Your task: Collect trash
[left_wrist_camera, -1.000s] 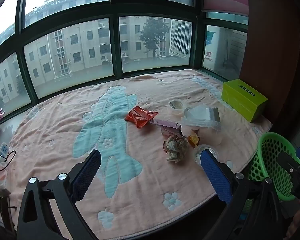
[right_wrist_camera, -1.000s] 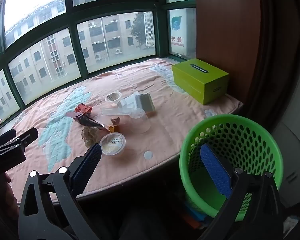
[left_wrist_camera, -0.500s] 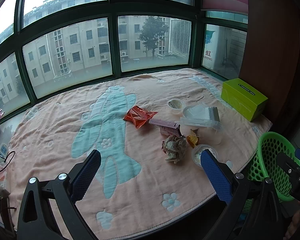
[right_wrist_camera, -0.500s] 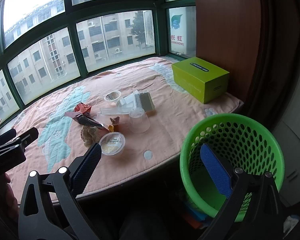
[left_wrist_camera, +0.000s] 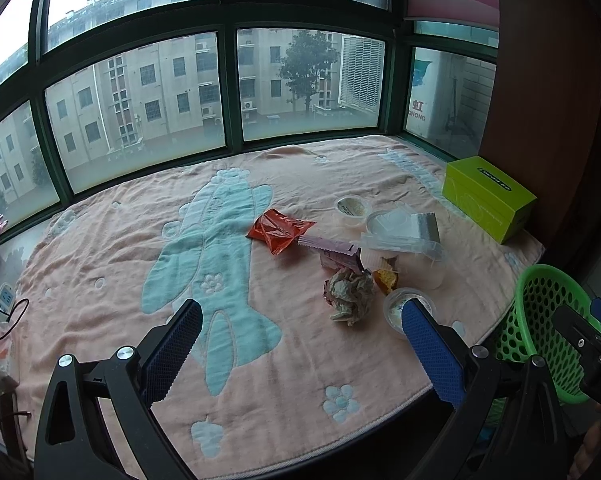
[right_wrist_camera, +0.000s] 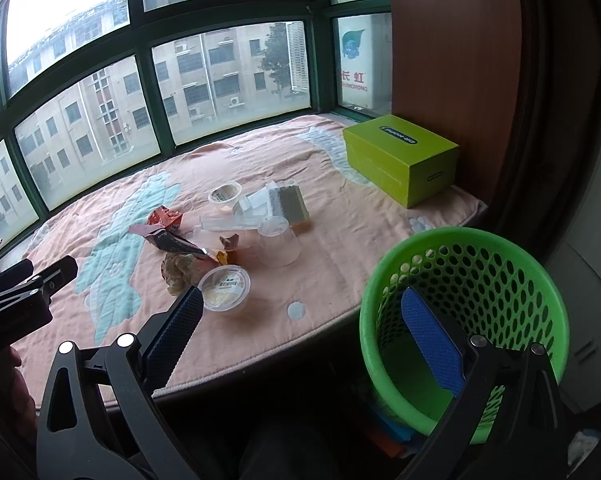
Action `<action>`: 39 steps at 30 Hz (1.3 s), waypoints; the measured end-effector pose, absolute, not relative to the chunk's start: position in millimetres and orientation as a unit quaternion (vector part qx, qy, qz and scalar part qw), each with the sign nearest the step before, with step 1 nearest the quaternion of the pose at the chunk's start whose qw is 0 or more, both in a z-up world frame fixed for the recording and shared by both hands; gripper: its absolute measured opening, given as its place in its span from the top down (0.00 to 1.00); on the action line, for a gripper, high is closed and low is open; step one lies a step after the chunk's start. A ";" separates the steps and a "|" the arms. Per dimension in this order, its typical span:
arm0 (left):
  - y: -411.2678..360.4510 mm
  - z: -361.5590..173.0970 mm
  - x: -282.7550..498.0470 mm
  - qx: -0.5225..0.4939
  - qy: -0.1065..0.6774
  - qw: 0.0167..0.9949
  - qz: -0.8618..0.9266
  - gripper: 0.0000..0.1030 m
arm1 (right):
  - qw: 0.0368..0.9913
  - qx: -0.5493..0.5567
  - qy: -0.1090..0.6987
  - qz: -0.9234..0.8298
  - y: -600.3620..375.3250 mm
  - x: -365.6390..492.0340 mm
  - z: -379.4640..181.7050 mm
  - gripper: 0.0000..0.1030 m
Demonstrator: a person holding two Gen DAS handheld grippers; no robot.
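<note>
Trash lies in a cluster on the pink blanket [left_wrist_camera: 100,320]: a red wrapper [left_wrist_camera: 278,230], a crumpled paper ball [left_wrist_camera: 348,294], a purple wrapper [left_wrist_camera: 338,252], a lidded pudding cup [right_wrist_camera: 224,288], clear plastic cups [right_wrist_camera: 278,242] and a plastic bag [left_wrist_camera: 404,228]. A green mesh basket [right_wrist_camera: 464,308] stands off the bed's right edge. My left gripper [left_wrist_camera: 300,348] is open and empty, above the blanket short of the trash. My right gripper [right_wrist_camera: 300,336] is open and empty, off the bed edge beside the basket.
A lime green box [right_wrist_camera: 400,156] sits at the back right by a brown wall panel [right_wrist_camera: 452,60]. Windows [left_wrist_camera: 220,92] ring the far side. A power strip and cable [left_wrist_camera: 4,304] lie at the left edge.
Both grippers have crept slightly forward toward the bed. Nothing was picked up or moved.
</note>
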State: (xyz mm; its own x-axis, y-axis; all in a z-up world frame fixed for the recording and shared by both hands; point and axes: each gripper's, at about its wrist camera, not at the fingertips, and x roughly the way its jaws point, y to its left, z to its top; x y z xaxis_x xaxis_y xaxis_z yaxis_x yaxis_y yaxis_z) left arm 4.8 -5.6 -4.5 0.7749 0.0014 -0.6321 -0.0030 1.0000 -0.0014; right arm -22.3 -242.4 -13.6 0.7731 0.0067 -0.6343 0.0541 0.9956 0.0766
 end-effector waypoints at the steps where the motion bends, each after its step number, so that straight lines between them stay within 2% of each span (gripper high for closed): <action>1: -5.2 -4.6 4.1 -0.001 0.335 0.942 0.001 0.06 | 0.940 0.046 0.337 -0.013 -242.4 -22.3 -13.5 0.05; 39: -0.3 -12.8 21.3 -0.005 0.351 0.936 0.005 0.06 | 0.937 0.047 0.346 -0.014 -242.9 -12.8 -23.9 0.05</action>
